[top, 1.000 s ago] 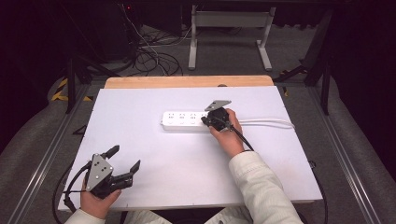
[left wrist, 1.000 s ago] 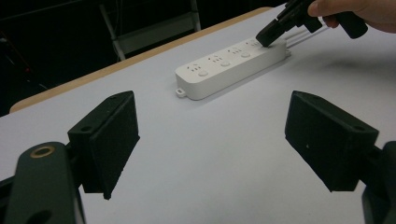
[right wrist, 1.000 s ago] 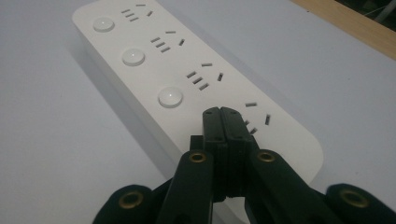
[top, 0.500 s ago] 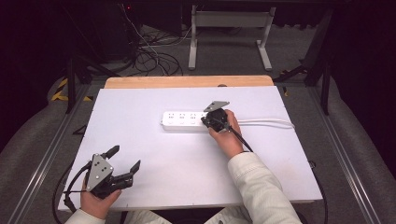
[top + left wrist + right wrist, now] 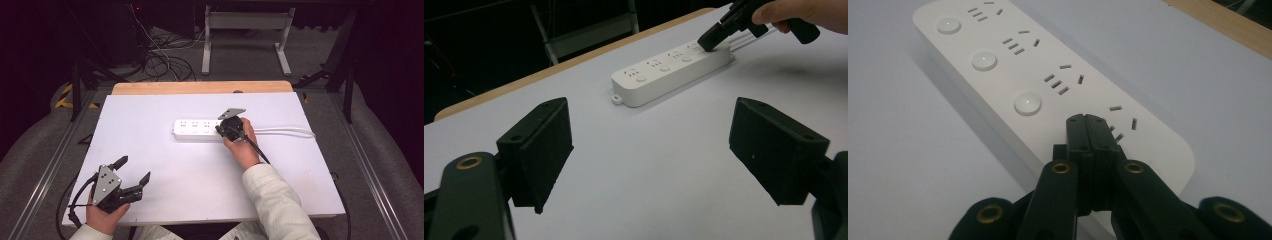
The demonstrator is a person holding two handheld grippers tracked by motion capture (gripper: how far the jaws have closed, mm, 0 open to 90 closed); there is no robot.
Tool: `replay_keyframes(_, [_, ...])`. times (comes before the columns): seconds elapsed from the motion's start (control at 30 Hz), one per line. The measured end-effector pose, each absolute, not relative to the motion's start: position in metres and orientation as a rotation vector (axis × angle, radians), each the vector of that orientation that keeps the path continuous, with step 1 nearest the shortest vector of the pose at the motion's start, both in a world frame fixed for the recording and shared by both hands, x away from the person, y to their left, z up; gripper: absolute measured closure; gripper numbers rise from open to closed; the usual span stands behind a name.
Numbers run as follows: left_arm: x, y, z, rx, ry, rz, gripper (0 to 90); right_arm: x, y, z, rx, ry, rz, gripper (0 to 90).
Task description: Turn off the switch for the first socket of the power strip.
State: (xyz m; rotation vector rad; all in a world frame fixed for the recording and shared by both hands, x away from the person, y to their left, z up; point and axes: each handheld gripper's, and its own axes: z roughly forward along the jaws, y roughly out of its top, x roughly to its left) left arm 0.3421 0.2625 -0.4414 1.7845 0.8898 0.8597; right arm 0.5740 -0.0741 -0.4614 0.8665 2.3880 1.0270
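Note:
A white power strip [image 5: 195,129] lies across the middle of the white table [image 5: 175,200], with round buttons and several sockets along its top [image 5: 998,65]. Its white cord [image 5: 287,131] runs off to the right. My right gripper [image 5: 221,131] is shut, with nothing between its jaws. Its joined tips [image 5: 1086,123] rest on the strip's right end beside the last socket; what lies under them is hidden. In the left gripper view the right gripper [image 5: 710,43] points down onto the strip [image 5: 664,75]. My left gripper [image 5: 134,170] is held open above the table's near left corner, with nothing between its jaws [image 5: 651,150].
A wooden strip [image 5: 200,87] borders the table's far edge. Beyond it stand a grey metal frame [image 5: 245,30] and tangled cables [image 5: 160,55] on the floor. Metal rails [image 5: 50,165] run along both sides of the table.

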Motion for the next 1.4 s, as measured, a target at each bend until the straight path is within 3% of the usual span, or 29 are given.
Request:
replay_keyframes(1.07, [0.340, 0.264, -0.441, 1.776, 0.891, 0.858, 17.9, 0.571, -0.067, -0.464, 0.889, 2.350, 1.019, 90.0])
replay_keyframes(1.4, [0.342, 0.262, -0.441, 1.781, 0.893, 0.857, 17.9, 0.561, -0.073, -0.442, 0.874, 2.323, 1.136, 90.0])
